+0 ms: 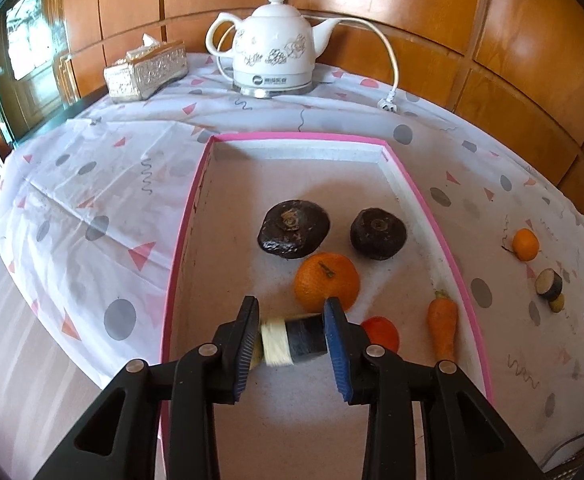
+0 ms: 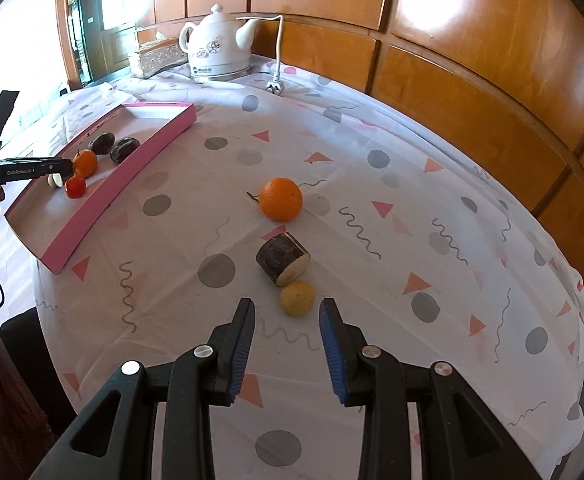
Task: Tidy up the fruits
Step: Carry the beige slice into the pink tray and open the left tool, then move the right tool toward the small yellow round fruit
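My left gripper [image 1: 292,320] is shut on a short dark cylinder piece with a pale cut end [image 1: 293,342], held over the near part of the pink-rimmed tray [image 1: 188,216]. In the tray lie two dark round fruits [image 1: 293,234] [image 1: 377,233], an orange [image 1: 327,281], a small red fruit [image 1: 381,333] and a carrot [image 1: 443,326]. My right gripper [image 2: 287,320] is open and empty above the cloth, just short of a small yellow fruit [image 2: 297,298]. Beyond it lie a dark cut cylinder [image 2: 283,258] and an orange [image 2: 281,199].
A white electric kettle [image 1: 274,54] with its cord and plug [image 1: 387,105] and a tissue box [image 1: 146,70] stand at the table's far side by the wood-panelled wall. The patterned tablecloth [image 2: 371,240] covers the table; the table edge drops off at left.
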A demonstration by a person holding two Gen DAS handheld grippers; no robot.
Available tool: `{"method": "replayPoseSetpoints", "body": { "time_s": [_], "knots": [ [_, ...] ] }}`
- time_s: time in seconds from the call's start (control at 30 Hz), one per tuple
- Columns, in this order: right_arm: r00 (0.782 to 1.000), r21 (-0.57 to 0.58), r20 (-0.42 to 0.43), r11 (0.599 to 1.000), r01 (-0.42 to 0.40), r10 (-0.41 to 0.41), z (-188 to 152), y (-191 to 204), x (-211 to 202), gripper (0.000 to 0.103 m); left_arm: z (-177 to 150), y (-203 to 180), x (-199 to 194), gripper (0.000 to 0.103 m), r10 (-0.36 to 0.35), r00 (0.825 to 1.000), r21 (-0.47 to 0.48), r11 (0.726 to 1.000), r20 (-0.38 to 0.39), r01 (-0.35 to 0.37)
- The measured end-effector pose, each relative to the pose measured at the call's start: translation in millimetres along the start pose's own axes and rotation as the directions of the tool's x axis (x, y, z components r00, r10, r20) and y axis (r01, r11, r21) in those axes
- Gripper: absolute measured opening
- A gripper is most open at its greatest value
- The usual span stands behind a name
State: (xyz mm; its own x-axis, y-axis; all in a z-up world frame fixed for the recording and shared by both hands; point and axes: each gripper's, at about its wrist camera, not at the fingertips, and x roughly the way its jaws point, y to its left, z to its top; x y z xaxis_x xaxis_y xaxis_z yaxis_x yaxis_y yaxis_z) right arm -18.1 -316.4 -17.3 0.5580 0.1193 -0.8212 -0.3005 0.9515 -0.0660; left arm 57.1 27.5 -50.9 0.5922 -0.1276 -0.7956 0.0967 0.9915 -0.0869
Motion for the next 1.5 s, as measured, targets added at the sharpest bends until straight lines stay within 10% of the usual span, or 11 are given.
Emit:
{"method": "replayPoseSetpoints", "body": {
  "time_s": [0.4, 1.5],
  "knots": [
    [1.0, 0.018, -0.015, 1.0, 0.018, -0.018, 10, 2, 15, 0.034, 13, -18, -36, 0.054, 0.021, 0.989, 0.043, 0.999, 0.149, -0.028],
    [0.999, 0.081, -0.019, 0.995, 0.05, -0.049, 11, -11, 16, 0.034, -1, -50, -36, 0.067, -0.028, 0.991, 0.082, 0.996, 0.13, 0.017]
  ]
}}
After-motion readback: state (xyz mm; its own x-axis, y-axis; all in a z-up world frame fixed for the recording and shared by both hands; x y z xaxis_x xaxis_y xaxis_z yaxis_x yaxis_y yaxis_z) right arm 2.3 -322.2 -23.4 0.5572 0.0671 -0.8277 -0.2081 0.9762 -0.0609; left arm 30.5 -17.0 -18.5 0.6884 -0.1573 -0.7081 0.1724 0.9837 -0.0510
